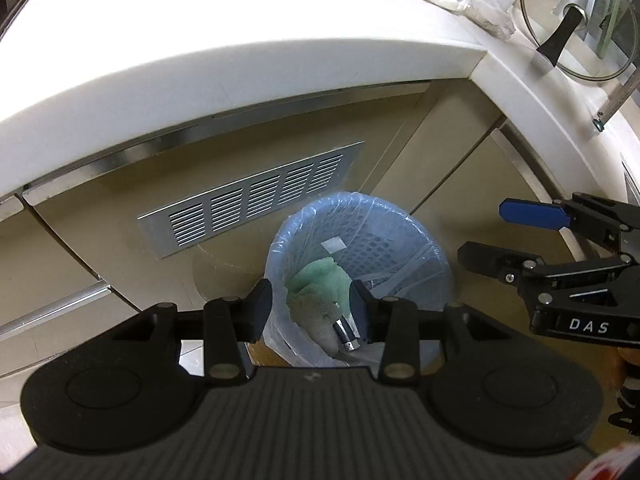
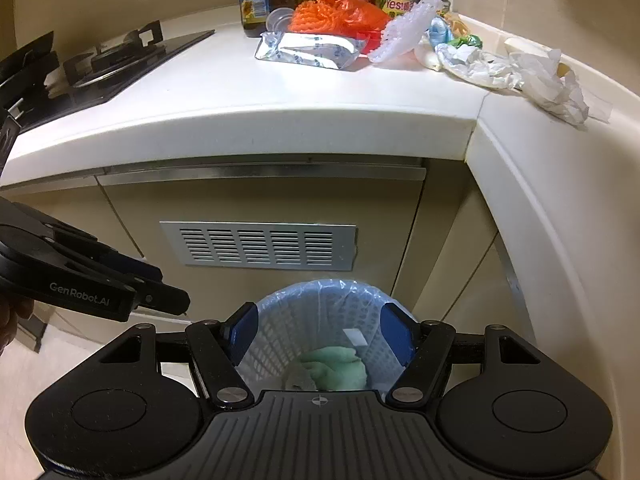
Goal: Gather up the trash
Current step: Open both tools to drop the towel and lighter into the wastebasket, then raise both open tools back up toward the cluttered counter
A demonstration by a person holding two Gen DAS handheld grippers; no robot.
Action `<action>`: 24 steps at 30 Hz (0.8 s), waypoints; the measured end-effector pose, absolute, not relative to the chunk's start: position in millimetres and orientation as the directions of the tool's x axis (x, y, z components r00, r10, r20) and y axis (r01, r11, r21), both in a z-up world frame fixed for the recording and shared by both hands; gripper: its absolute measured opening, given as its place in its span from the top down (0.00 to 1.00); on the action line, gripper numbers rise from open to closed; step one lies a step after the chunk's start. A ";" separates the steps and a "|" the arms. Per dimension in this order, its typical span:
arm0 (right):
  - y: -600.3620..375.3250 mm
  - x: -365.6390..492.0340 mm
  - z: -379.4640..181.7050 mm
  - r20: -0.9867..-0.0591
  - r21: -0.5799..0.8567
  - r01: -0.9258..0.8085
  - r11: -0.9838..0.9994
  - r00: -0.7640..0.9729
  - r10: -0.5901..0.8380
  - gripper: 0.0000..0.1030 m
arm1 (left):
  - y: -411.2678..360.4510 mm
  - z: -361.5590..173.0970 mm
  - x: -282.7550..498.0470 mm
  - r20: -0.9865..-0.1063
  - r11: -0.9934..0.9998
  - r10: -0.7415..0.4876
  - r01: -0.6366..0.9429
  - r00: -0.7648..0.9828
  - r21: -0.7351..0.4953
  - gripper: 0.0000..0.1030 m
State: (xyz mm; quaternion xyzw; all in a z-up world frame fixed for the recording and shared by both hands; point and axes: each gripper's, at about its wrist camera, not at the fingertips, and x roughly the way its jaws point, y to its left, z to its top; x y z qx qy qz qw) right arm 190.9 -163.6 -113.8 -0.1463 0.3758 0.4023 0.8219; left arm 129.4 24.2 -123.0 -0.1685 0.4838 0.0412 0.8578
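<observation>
Both grippers poised above lined waste basket (image 2: 320, 320), parked on floor against cabinet under counter edge, handy for drops. Left gripper (image 1: 312, 312) jaws partly apart, nothing pinched; right gripper (image 2: 320, 338) jaws spread wide, empty. Inside basket: soft green cloth-like wad (image 1: 320, 280), small metallic cylinder (image 1: 346, 330). Basket of perforated plastic lattice under thin bluish bag. More trash waiting on glossy white counter (image 2: 240, 92): crinkled clear wrap (image 2: 540, 76), foil pouch (image 2: 312, 50), orange netting (image 2: 320, 16).
</observation>
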 end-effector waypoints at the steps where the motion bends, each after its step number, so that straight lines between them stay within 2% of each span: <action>1: -163.6 190.0 -112.8 -0.736 0.059 -0.768 0.638 0.398 0.548 0.34 | 23.9 -122.0 129.5 -0.843 0.941 -0.090 -0.233 0.530 -0.247 0.62; 13: -166.8 177.2 -91.9 -0.738 0.035 -0.740 0.671 0.434 0.517 0.34 | 19.1 -102.8 122.2 -0.812 0.942 -0.108 -0.201 0.574 -0.268 0.60; 24: -175.4 167.5 -50.2 -0.681 0.035 -0.716 0.698 0.494 0.540 0.34 | 17.1 -72.0 120.6 -0.768 0.942 -0.118 -0.174 0.629 -0.287 0.52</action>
